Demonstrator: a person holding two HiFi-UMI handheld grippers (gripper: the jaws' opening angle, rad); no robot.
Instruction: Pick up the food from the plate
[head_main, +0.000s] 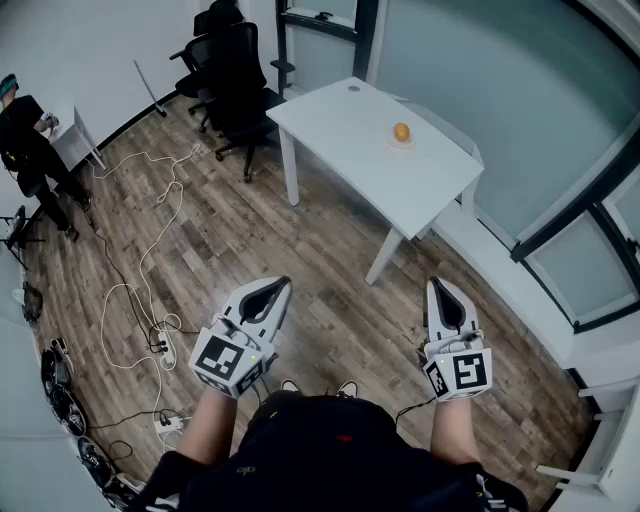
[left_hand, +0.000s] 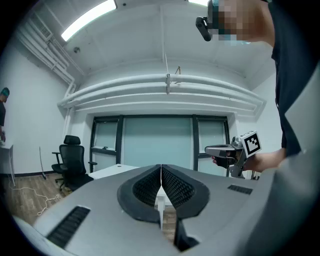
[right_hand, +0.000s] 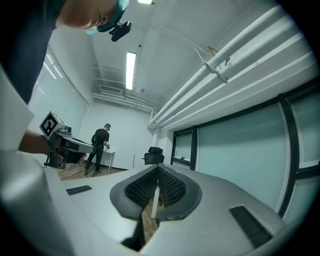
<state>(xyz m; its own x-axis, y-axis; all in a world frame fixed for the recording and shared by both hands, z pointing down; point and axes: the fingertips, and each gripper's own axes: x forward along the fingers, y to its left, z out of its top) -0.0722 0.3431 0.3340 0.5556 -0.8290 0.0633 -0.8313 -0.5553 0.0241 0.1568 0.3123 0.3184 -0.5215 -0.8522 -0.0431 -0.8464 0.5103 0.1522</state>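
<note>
– Walking up to the white table (head_main: 350, 130) should come first, right? The orange food (head_main: 401, 131) sits on its plate (head_main: 410, 143), well away from us.
– Yes. The left gripper (head_main: 279, 284) and right gripper (head_main: 438, 284) are both closed on nothing, so open one on the approach.
– Which way does it point?
– It looks round, with no long axis that I can tell.

food (head_main: 401, 131) too small to identify; person (head_main: 35, 150) partly cut by left edge.
</note>
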